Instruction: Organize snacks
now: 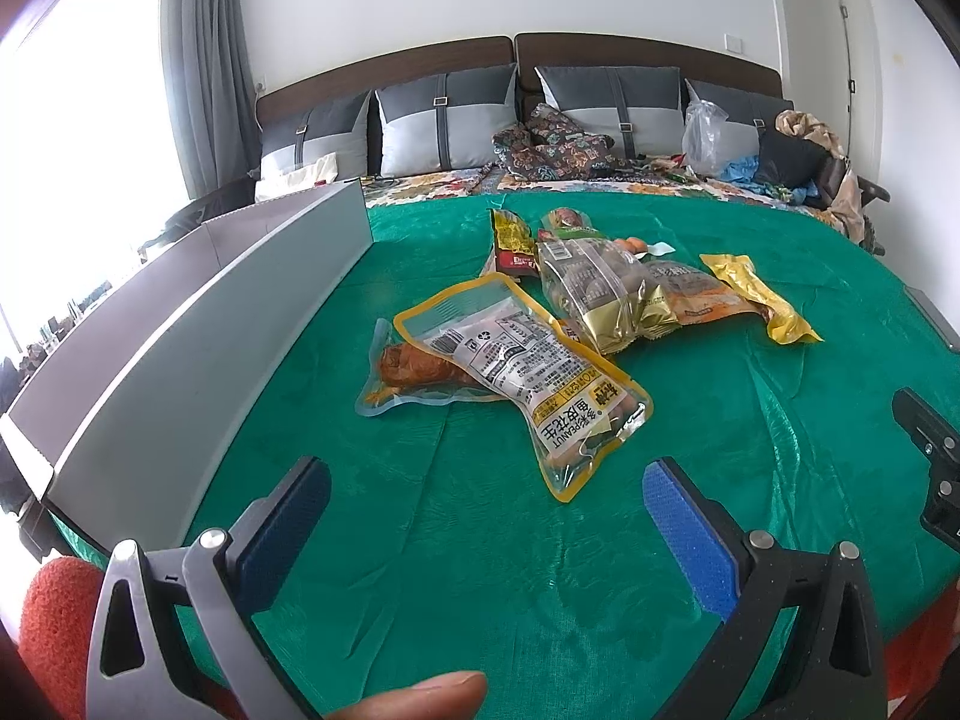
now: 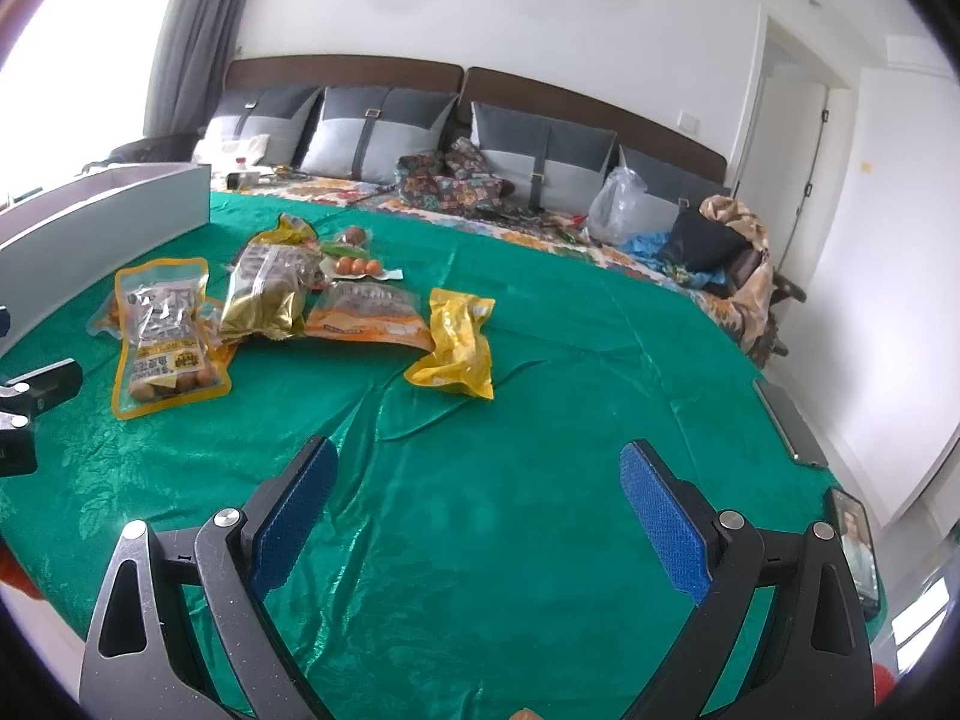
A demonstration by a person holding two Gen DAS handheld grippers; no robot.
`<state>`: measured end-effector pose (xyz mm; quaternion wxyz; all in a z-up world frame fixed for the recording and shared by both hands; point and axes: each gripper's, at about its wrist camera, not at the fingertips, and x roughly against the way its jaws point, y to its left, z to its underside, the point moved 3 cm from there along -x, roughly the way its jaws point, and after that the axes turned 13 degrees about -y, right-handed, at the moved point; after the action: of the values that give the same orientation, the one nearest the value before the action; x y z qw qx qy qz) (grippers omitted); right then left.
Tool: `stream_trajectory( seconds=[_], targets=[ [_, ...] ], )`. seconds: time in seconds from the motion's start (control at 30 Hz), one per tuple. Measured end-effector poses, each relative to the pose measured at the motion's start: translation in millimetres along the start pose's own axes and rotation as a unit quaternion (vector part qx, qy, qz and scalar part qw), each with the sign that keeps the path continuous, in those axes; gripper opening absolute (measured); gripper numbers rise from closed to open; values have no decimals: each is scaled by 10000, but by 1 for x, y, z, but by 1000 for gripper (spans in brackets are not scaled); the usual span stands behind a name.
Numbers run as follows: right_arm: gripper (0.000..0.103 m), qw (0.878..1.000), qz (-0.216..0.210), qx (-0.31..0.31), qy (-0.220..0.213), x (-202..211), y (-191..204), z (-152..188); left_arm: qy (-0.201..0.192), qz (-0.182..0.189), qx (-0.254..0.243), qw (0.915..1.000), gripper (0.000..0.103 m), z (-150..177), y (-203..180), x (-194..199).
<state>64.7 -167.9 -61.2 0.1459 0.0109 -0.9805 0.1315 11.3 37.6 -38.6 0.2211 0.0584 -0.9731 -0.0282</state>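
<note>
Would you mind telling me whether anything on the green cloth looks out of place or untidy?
Yes. The snack packets lie in a loose overlapping heap: the peanut pack rests across a clear sausage pack, and the yellow pouch lies apart and crumpled. Nothing looks spilled or torn. The grey box beside them shows no snacks from here.

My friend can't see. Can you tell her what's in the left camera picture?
Snack packets lie piled on a green cloth, the peanut packet nearest. The open left gripper holds nothing, and a grey box stands to the left.
</note>
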Motion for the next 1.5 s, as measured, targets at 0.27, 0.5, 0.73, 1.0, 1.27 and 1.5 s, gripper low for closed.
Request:
stream_trajectory(
  seconds=[0.27,0.5,0.73,1.0,1.27,1.5],
  targets=[
    [97,10000,-3,-1,5,0,0,0,5,-14,-27,10000,103,1,-1,-1],
    [97,10000,-5,1,7,0,0,0,30,-20,-46,10000,103,3,-1,-3],
    [97,10000,-14,-3,18,-1,1,2,45,-29,-66,10000,103,4,-2,-3],
    [97,10000,-15,1,27,-1,1,2,93,-35,-64,9999,103,7,-2,-5],
    [97,10000,-20,-5,35,-1,1,3,146,-43,-68,9999,103,7,-2,-5],
    [97,10000,-24,-8,43,-2,1,4,213,-33,-71,9997,103,9,-2,-7]
  ],
)
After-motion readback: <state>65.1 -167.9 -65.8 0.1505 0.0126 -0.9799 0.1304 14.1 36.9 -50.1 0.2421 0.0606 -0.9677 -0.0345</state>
